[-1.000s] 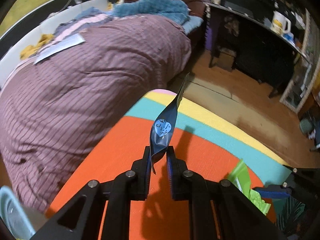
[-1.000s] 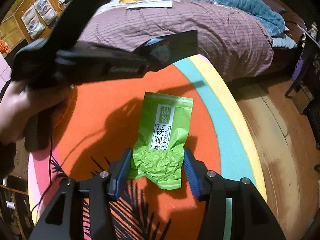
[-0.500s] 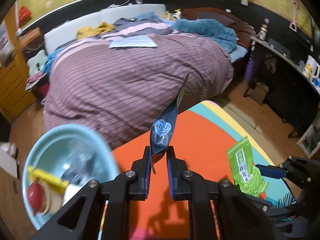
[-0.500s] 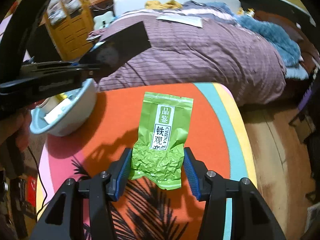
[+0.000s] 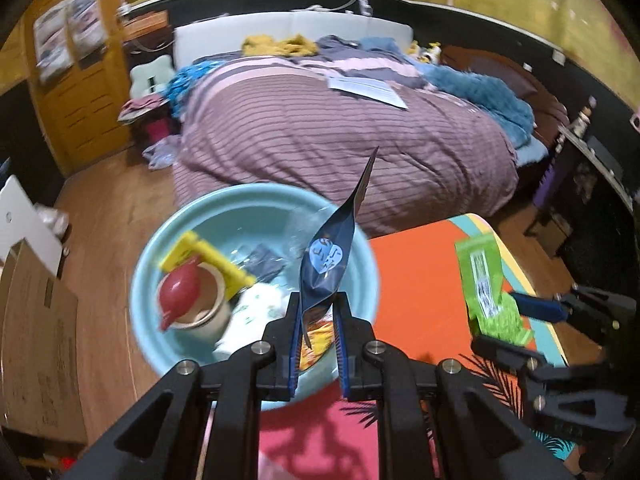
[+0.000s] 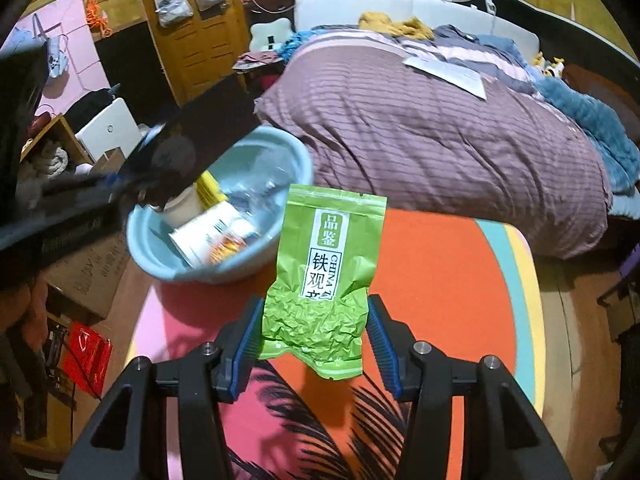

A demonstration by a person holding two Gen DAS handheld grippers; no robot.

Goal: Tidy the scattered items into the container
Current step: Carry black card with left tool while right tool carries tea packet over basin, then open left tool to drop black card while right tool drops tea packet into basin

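Container: the round light-blue plastic basin (image 5: pixel 160 264) stands at the edge of the colourful mat (image 6: pixel 440 280) and already holds several items.
Left gripper (image 5: pixel 318 344): clamped on a dark blue foil pouch (image 5: pixel 326 268), above the basin.
Right gripper (image 6: pixel 314 340): clamped on a green tea packet (image 6: pixel 324 264), above the mat, beside the basin.
Left to do: release both, I judge.

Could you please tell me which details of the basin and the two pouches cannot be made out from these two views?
- Basin contents, left wrist view: motion blur smears them, and the dark blue pouch and left hand-held gripper cover the near side.
- Basin's far left side, right wrist view: hidden behind the blurred dark pouch.
- Green pouch, right wrist view: the label's bottom line is lost in the crumpled foil.
- Green pouch, left wrist view: label too small and blurred.
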